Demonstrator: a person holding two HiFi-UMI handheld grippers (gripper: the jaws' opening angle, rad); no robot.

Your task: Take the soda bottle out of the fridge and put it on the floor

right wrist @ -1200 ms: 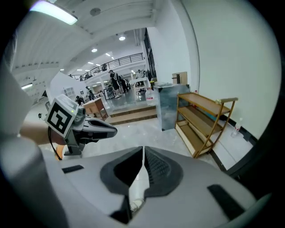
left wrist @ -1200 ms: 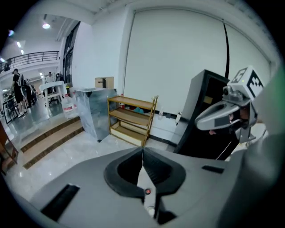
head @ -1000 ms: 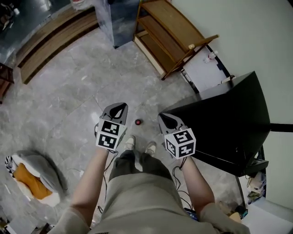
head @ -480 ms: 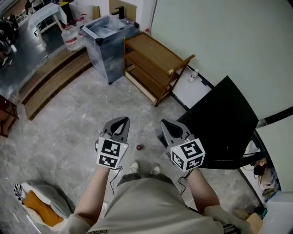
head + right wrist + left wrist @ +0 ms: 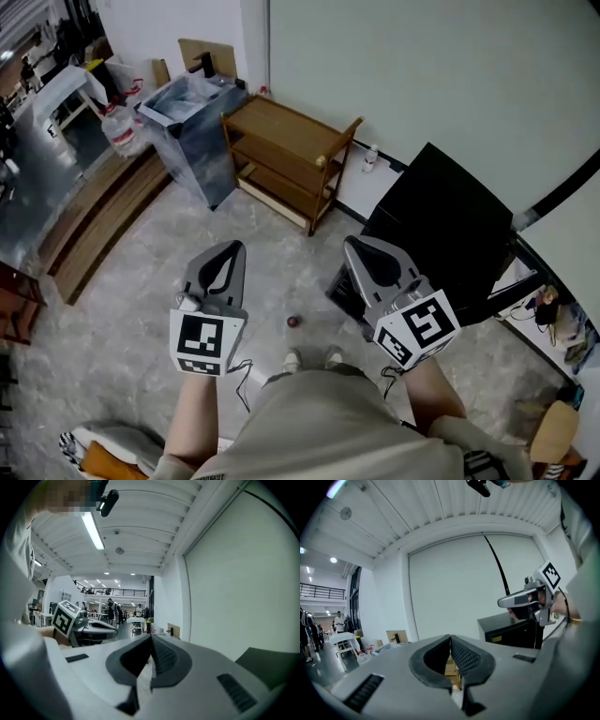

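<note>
A low black fridge (image 5: 450,234) stands against the white wall at my right, its door side hidden from me. No soda bottle shows in any view. My left gripper (image 5: 230,246) hangs over the grey floor, jaws shut with nothing between them; its own view (image 5: 450,637) shows the pads meeting. My right gripper (image 5: 352,242) is held just left of the fridge's near corner, also shut and empty (image 5: 151,637). In the left gripper view the right gripper (image 5: 502,603) shows in front of the fridge (image 5: 506,627).
A wooden shelf unit (image 5: 281,159) stands by the wall, with a grey bin (image 5: 192,131) and a water jug (image 5: 120,134) to its left. A small red object (image 5: 293,322) lies on the floor before my feet. Wooden steps (image 5: 94,220) run along the left.
The head view has tilted upward, showing more wall and the fridge's top. Both grippers have spread a little apart, the right one nearer the fridge. Both stay shut.
</note>
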